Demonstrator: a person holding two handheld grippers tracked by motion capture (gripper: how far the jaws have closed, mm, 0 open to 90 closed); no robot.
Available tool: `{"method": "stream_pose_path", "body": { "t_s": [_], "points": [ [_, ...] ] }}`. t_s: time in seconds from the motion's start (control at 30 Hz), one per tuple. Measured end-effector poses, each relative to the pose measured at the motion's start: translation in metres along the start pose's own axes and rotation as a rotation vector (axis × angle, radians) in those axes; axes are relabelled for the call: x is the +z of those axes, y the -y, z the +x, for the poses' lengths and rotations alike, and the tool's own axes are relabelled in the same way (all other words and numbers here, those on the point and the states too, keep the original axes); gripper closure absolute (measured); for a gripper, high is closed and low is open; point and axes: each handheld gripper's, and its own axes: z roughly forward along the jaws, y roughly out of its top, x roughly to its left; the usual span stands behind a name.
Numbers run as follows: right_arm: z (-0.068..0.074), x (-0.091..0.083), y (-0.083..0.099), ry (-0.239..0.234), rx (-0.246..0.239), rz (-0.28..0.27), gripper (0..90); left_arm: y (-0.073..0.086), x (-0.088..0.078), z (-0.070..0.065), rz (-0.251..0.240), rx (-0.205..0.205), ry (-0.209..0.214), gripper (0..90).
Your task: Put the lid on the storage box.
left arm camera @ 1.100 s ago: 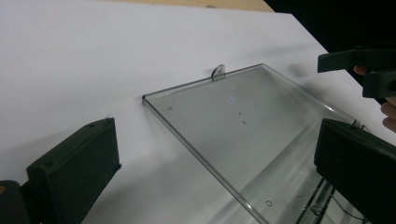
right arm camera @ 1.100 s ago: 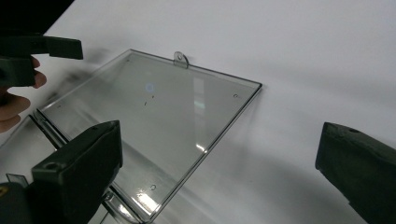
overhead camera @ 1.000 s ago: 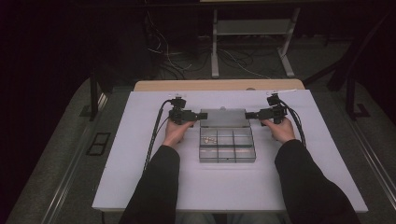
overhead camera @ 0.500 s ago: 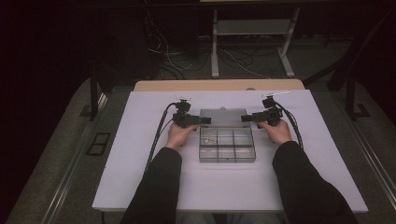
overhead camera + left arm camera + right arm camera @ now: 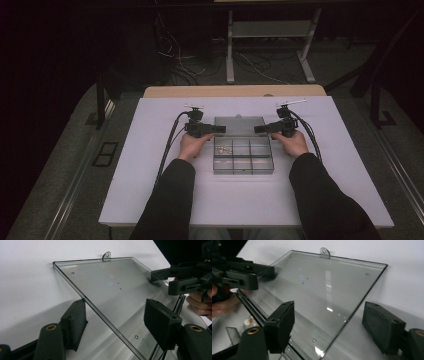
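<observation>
Lid (image 5: pixel 239 123) of the clear organizer box (image 5: pixel 243 162) sits between both grippers' jaws, left gripper (image 5: pixel 220 129) at 9 o'clock, right gripper (image 5: pixel 259 129) at 3, both just closing in, pads not touching yet.

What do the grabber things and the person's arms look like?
Each hand-held gripper, left and right, is black, with two chunky block-shaped pads on its jaws and a round brass-coloured pin at each jaw's joint. A small pale bar sits on top of each. Black cables trail back from them beside the arms. The person wears long black sleeves.
</observation>
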Motion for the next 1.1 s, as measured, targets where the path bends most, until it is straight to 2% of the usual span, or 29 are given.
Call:
{"method": "stream_pose_path", "body": {
  "t_s": [0.27, 0.43, 0.6, 0.83, 1.1],
  "points": [
    [0.0, 0.0, 0.0, -0.031, 0.019, -0.009, 33.0, -0.001, -0.002, -0.003, -0.021, 0.019, -0.021, 39.3],
    [0.004, -0.002, -0.001, -0.02, -0.004, -0.013, 36.3, -0.003, -0.005, -0.007, -0.035, 0.046, -0.037, 43.6],
    [0.008, -0.006, -0.003, -0.01, -0.024, -0.025, 40.8, -0.005, -0.008, -0.013, -0.065, 0.052, -0.063, 49.4],
    [0.011, -0.015, -0.003, 0.008, -0.044, -0.067, 52.0, -0.007, -0.013, -0.02, -0.106, 0.069, -0.092, 56.8],
    [0.016, -0.024, -0.004, 0.019, -0.067, -0.098, 61.3, -0.007, -0.022, -0.027, -0.157, 0.064, -0.075, 63.4]
  ]
}}
